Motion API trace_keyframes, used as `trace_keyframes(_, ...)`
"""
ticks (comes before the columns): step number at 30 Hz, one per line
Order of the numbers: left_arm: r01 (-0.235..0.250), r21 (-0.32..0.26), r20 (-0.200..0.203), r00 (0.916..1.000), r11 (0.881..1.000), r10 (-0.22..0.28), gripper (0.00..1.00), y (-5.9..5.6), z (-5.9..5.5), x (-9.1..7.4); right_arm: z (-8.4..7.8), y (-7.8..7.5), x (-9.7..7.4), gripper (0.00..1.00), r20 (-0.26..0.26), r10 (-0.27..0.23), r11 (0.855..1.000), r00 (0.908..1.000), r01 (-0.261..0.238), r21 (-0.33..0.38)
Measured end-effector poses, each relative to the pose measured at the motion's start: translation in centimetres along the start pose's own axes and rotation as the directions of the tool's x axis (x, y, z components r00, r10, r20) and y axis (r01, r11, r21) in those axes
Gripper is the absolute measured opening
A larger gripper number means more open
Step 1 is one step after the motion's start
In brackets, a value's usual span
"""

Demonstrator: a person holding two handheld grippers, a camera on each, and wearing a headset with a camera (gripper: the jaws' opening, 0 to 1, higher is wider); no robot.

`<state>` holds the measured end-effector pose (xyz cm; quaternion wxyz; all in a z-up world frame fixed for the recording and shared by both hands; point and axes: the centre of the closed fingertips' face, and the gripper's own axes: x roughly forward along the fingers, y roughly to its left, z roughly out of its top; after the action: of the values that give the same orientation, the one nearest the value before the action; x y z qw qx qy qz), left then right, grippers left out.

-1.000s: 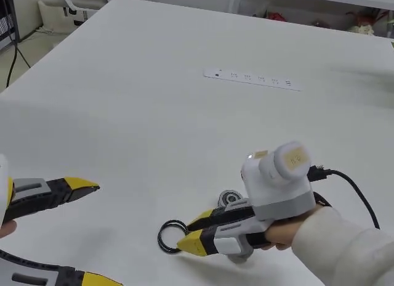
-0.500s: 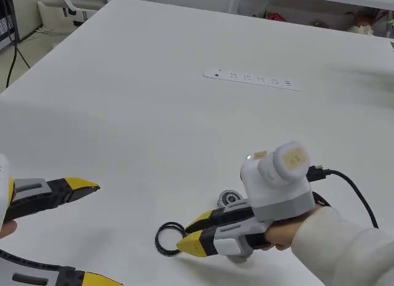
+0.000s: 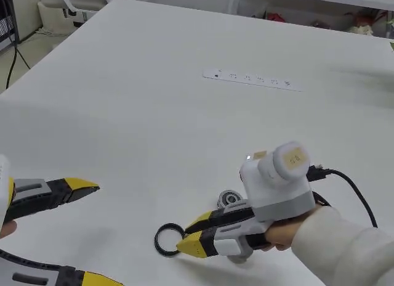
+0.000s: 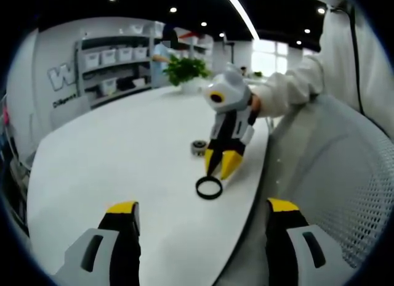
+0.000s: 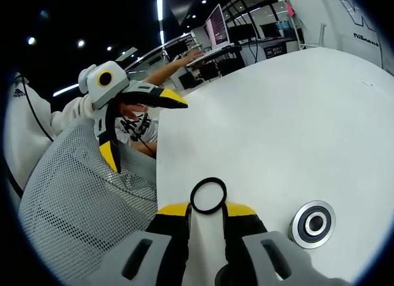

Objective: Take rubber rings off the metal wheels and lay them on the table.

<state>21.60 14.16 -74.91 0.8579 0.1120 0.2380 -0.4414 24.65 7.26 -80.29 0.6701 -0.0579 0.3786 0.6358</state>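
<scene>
Black rubber ring [image 3: 166,240] lying flat on a white desk [image 3: 154,101], right at the tips of the right gripper [image 3: 191,235].
The right gripper's 2 yellow-tipped jaws are narrowly apart, not clamped on anything. In the right gripper view, the ring's near edge sits at the mouth of the gap between them, and the rest of the ring lies just ahead of the tips. Whether a tip touches the ring cannot be told. 1 metal wheel [image 3: 229,198] rests on the desk beside this gripper, apart from the ring. The left gripper [image 3: 92,233] is held near the desk's front edge with its jaws wide apart, facing the ring. A white power strip [image 3: 251,79] lies farther back.
</scene>
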Motion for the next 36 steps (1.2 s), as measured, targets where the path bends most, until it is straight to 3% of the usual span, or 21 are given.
trace_keyframes(9,0.0,0.004,0.002,1.0,1.0,0.0,0.85,-0.1,0.2,0.0,0.3,-0.2,-0.5,0.17,0.009,-0.01,1.0,0.9999,0.01,-0.005)
trace_keyframes(20,-0.008,0.008,0.008,0.9999,1.0,0.008,0.87,0.0,0.6,-0.2,1.9,-1.4,-2.9,0.2,0.07,-0.065,0.998,0.9954,0.065,0.002)
trace_keyframes(29,-0.023,0.013,0.019,0.9996,1.0,0.023,0.88,0.1,1.2,-0.6,3.4,-2.3,-5.3,0.25,0.138,-0.115,0.993,0.9838,0.115,0.003)
trace_keyframes(36,-0.035,0.016,0.03,0.999,0.999,0.034,0.9,0.0,1.7,-0.8,4.8,-2.7,-7.7,0.31,0.203,-0.153,0.988,0.9671,0.155,0.007)
